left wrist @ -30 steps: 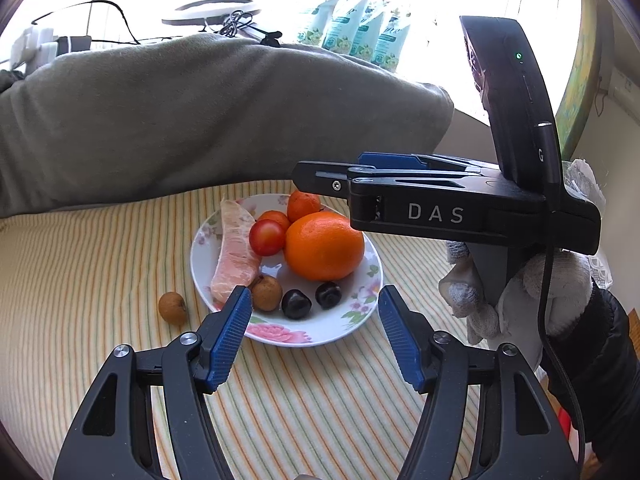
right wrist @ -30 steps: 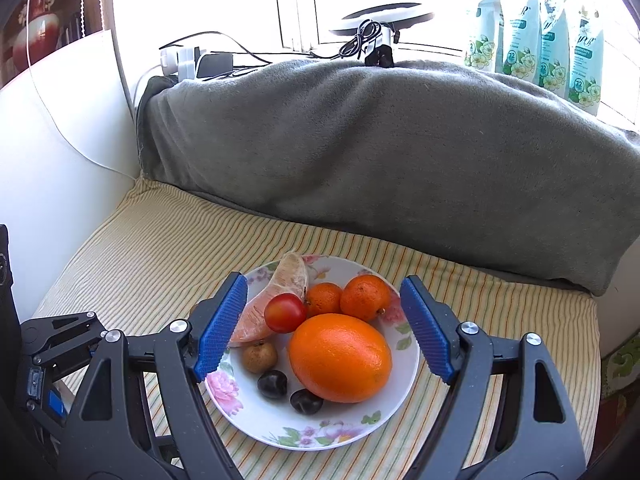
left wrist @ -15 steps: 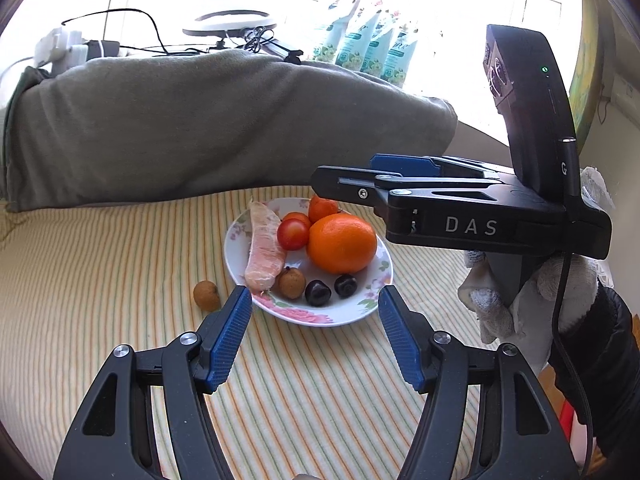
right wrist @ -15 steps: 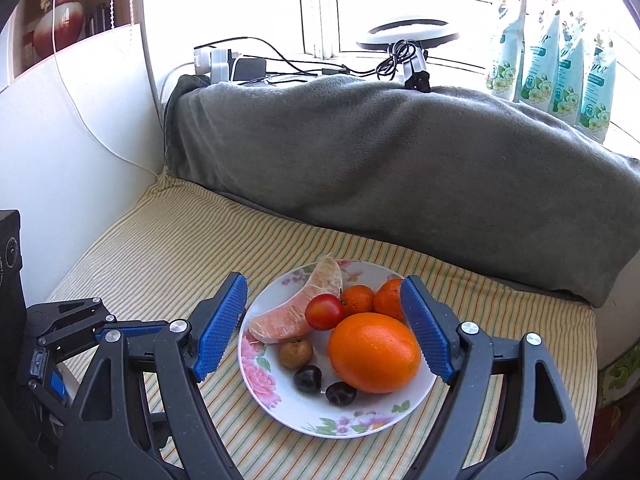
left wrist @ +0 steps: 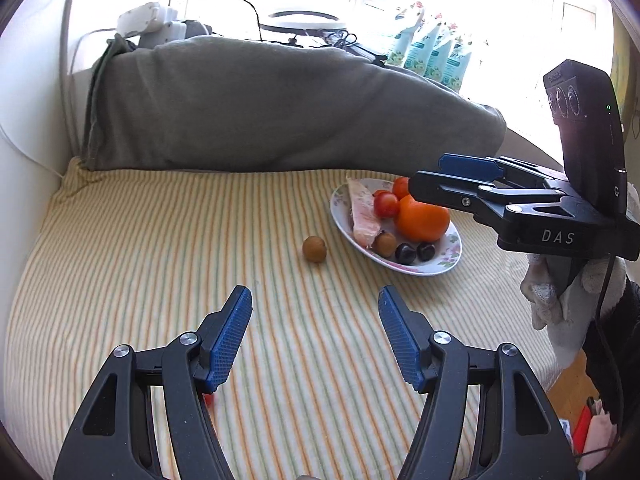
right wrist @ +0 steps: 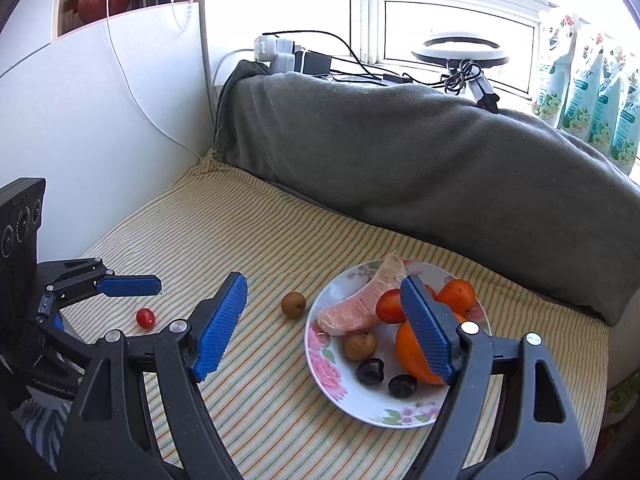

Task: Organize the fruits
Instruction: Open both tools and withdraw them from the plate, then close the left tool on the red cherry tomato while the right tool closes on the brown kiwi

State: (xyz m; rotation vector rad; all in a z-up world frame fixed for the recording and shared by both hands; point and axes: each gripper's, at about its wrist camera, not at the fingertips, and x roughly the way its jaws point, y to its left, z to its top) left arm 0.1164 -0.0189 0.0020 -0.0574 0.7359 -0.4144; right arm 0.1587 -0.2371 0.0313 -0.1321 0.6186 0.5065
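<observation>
Your left claw (left wrist: 316, 336) and right claw (right wrist: 324, 320): both spread, empty. Plate (right wrist: 332, 396) of fruit; longan (right wrist: 293, 304) and tomato (right wrist: 145, 317) loose on cloth (left wrist: 160, 260).

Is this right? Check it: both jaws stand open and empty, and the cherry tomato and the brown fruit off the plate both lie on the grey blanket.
Not quite. The cherry tomato and the brown fruit lie on the striped cloth, not on the grey blanket; the right wrist view shows it. The rest holds: they are off the plate, and both jaws stand open and empty.
</observation>
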